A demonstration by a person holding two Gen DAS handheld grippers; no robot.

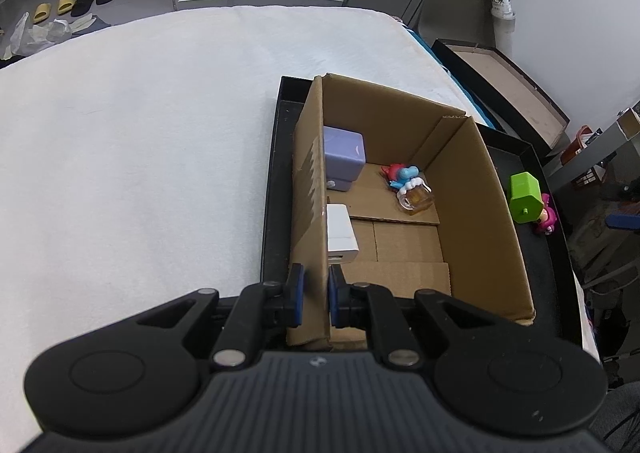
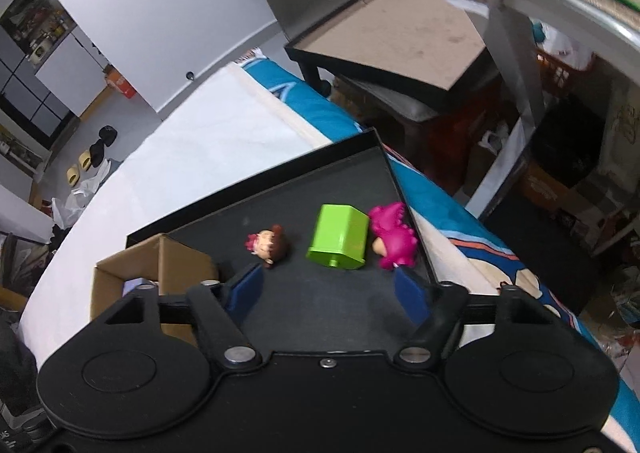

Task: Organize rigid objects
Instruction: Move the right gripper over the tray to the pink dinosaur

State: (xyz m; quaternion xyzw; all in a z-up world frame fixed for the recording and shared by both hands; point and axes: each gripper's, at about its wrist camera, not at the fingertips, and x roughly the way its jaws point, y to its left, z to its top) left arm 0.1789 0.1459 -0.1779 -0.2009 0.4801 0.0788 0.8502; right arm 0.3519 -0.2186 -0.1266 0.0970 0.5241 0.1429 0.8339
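My left gripper [image 1: 317, 289] is shut on the left wall of an open cardboard box [image 1: 492, 213] that stands in a black tray [image 1: 272, 189]. Inside the box lie a lilac cube [image 1: 343, 155], a white block [image 1: 340, 231], a small red and blue figure [image 1: 400, 173] and an amber glass bottle [image 1: 418, 199]. My right gripper [image 2: 328, 287] hangs open above the tray [image 2: 320, 309], nothing between its blue pads [image 2: 246, 289]. Just beyond it on the tray lie a brown-haired doll head [image 2: 270, 245], a green block [image 2: 340, 237] and a pink dinosaur figure [image 2: 394, 239].
The tray rests on a white bed cover [image 1: 140, 141] near its right edge. Past that edge stand a low black-framed table [image 2: 400, 41] and cluttered boxes on the floor. Slippers [image 1: 52, 7] lie on the floor beyond the bed.
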